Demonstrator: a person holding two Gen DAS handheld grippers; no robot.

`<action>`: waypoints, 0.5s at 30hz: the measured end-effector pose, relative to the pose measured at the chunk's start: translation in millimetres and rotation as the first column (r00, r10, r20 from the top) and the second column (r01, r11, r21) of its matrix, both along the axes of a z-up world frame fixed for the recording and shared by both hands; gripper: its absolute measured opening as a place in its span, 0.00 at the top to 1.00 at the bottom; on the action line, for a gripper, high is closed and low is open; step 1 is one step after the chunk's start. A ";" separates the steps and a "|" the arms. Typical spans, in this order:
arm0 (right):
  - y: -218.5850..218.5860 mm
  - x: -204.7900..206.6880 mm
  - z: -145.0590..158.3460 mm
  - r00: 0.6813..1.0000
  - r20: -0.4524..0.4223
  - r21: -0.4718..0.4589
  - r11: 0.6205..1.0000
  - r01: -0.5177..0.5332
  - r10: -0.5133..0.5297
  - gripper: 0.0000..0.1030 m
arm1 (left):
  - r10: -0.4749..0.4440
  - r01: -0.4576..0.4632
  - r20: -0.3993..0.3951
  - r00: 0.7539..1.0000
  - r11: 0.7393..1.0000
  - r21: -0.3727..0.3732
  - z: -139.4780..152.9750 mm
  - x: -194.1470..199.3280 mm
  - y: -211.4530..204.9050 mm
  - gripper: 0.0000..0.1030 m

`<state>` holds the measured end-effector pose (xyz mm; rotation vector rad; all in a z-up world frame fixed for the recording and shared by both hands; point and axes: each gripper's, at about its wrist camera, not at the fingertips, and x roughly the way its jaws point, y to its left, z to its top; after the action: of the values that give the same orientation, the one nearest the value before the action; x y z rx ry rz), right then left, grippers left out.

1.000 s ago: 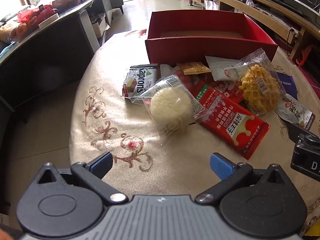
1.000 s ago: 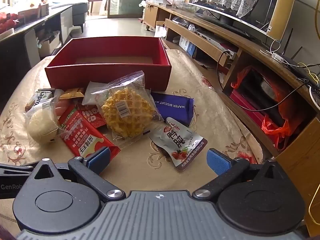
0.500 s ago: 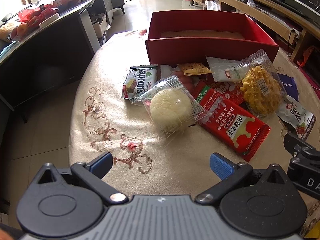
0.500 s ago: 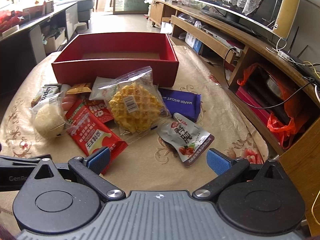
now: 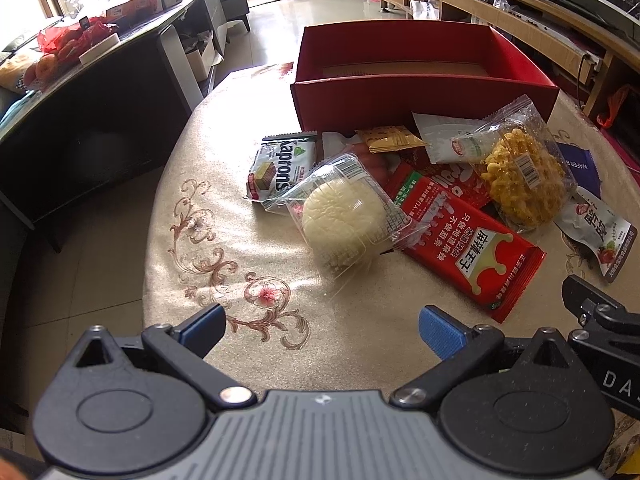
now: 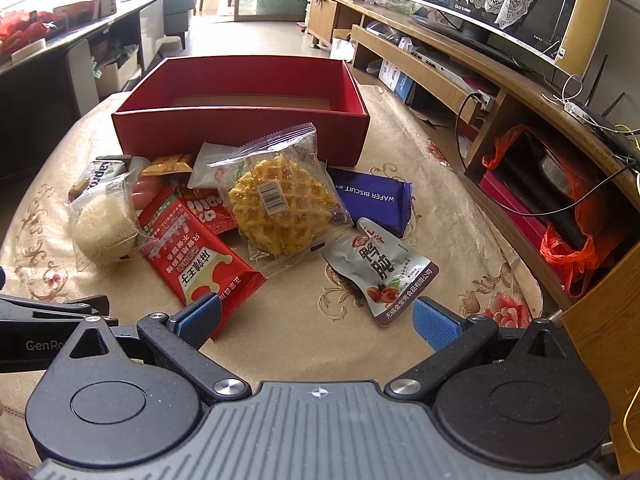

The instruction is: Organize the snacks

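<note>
Left wrist view: left claw (image 5: 322, 326) wide open, empty, hovering over worktop (image 5: 360, 344); bun packet (image 5: 344, 220) lies straight ahead, red box (image 5: 420, 100) empty beyond. Best pinch the packet's crimped edge, not the soft bun.

Right wrist view: right claw (image 6: 318, 316) wide open, empty; red sachet (image 6: 196, 256) and grey pouch (image 6: 380, 268) nearest, waffle packet (image 6: 280, 204) overlapping neighbours. Take loose outer items first.
</note>
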<state>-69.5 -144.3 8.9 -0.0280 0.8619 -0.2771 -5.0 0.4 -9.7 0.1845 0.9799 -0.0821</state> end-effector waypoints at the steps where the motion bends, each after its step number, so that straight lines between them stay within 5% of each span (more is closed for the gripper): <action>1: 0.0 0.0 0.0 1.000 0.000 0.000 1.000 -0.001 0.001 0.01 | -0.001 0.001 0.000 1.000 1.000 0.001 0.2 0.1 0.0 0.04; 15: -0.7 -0.2 -1.0 1.000 -0.004 0.002 1.000 -0.002 0.002 0.02 | -0.004 0.004 -0.010 1.000 1.000 0.004 -1.9 0.2 -1.7 0.04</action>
<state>-69.7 -145.1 7.8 -0.0278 0.8663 -0.2745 -4.8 -1.3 -11.5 0.1902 0.9892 -0.0847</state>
